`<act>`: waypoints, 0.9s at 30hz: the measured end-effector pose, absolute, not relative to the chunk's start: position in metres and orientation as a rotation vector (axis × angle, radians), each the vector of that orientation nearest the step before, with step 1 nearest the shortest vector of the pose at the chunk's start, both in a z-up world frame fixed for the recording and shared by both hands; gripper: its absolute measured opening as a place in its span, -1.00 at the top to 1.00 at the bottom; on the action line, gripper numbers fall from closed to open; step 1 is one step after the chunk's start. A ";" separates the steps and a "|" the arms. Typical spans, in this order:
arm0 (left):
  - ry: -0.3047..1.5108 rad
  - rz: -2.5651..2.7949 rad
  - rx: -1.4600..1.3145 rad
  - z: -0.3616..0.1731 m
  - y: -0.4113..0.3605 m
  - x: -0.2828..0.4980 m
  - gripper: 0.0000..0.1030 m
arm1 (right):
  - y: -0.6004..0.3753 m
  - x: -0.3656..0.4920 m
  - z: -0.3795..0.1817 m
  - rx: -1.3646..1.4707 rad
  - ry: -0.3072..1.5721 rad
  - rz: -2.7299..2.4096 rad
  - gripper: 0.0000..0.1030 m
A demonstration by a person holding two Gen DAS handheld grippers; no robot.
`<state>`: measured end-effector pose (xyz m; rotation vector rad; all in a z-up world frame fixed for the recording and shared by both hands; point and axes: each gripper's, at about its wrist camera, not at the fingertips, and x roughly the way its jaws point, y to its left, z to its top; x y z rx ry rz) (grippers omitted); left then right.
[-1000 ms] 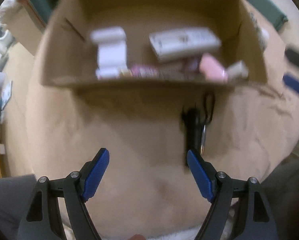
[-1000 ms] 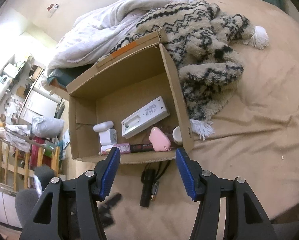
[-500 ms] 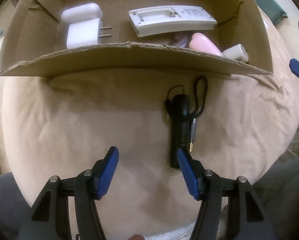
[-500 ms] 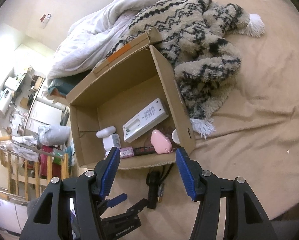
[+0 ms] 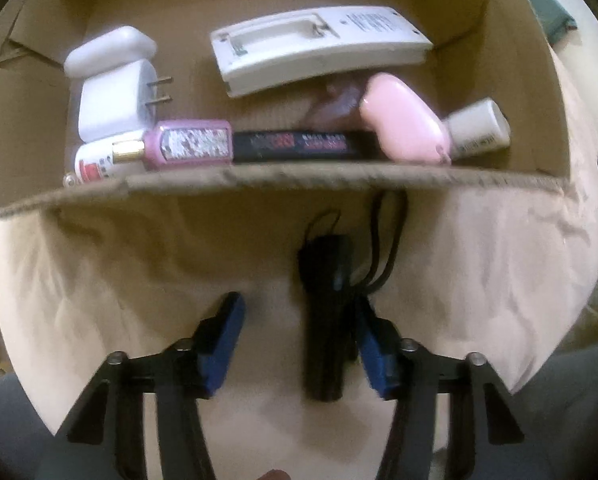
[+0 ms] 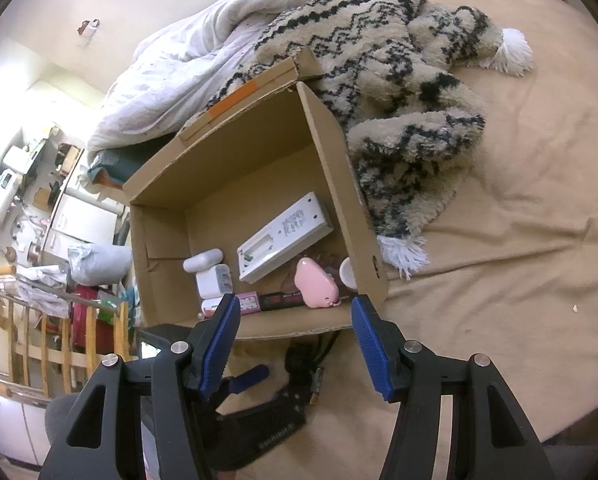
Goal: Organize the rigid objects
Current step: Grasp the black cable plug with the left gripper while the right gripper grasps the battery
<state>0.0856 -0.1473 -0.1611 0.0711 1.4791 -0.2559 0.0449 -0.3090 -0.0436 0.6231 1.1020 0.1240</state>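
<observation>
Change: the left gripper (image 5: 299, 340) has moved forward; the flashlight (image 5: 325, 320) now lies between its fingers instead of ahead of them.
Flashlight: black, lying on the tan bed sheet (image 5: 119, 280) just outside the near wall of the cardboard box (image 5: 299, 178), cord looped toward it.
Left fingers: spread, the right one touching or nearly touching the flashlight.
Right gripper (image 6: 295, 344): fingers spread, holding nothing, above the box edge.
Box contents: white remote (image 5: 319, 48), white charger (image 5: 115, 100), pink case (image 5: 403, 124).
Beyond the box: patterned blanket (image 6: 399, 92).
</observation>
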 end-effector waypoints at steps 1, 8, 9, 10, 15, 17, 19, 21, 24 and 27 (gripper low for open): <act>1.478 -0.251 0.072 -0.161 -0.150 0.087 0.18 | -0.310 0.045 -0.045 0.621 1.104 0.121 -0.19; 1.435 -0.247 0.174 -0.162 -0.161 0.095 0.66 | -0.300 0.050 -0.055 0.582 1.152 0.130 -0.18; 1.433 -0.255 0.177 -0.160 -0.157 0.094 0.66 | -0.298 0.049 -0.057 0.570 1.163 0.135 -0.19; 1.425 -0.257 0.187 -0.158 -0.152 0.093 0.66 | -0.296 0.049 -0.058 0.558 1.172 0.137 -0.19; 1.413 -0.210 0.221 -0.141 -0.115 0.086 0.66 | -0.287 0.050 -0.062 0.494 1.191 0.134 -0.20; 1.396 -0.204 0.192 -0.125 -0.100 0.083 0.66 | -0.281 0.050 -0.063 0.459 1.191 0.125 -0.22; 1.357 -0.200 0.187 -0.108 -0.087 0.071 0.66 | -0.274 0.047 -0.063 0.411 1.198 0.124 -0.21; 1.318 -0.208 0.180 -0.091 -0.081 0.063 0.66 | -0.266 0.043 -0.071 0.424 1.247 0.164 -0.21; 1.249 -0.219 0.181 -0.070 -0.071 0.051 0.66 | -0.252 0.040 -0.086 0.424 1.316 0.210 -0.21; 1.186 -0.220 0.177 -0.060 -0.066 0.041 0.66 | -0.241 0.043 -0.110 0.459 1.414 0.236 -0.07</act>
